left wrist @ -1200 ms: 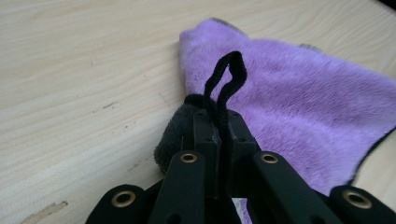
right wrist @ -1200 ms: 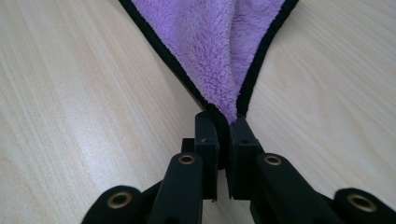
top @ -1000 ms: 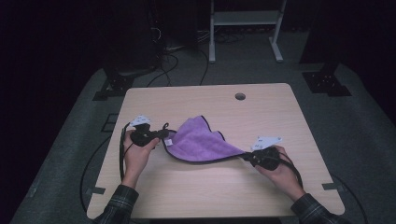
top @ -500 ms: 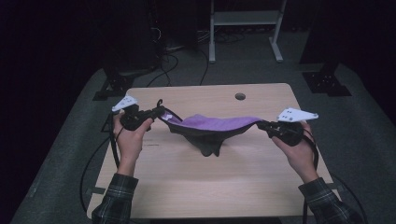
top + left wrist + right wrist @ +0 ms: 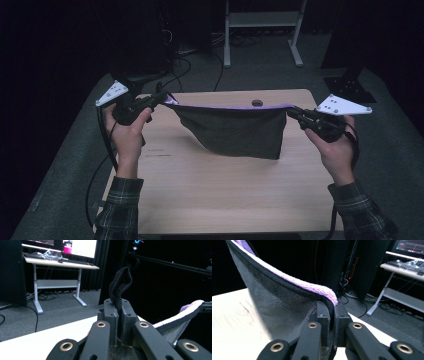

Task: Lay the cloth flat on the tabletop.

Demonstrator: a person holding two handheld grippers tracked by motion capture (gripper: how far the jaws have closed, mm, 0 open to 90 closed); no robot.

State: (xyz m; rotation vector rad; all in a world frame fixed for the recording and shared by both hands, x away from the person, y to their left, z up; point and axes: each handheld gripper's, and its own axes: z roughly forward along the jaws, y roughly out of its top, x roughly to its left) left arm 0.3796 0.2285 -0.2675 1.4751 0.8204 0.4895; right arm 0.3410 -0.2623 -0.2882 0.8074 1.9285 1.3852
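Now cloth (image 5: 235,130) taut between both clamped tongs, above table (image 5: 210,195).

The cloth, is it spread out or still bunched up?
Spread out: the cloth hangs taut between the left gripper and right gripper.

wooden table (image 5: 210,200), white desk (image 5: 60,263) with monitor (image 5: 80,247), grey carpet (image 5: 62,302).
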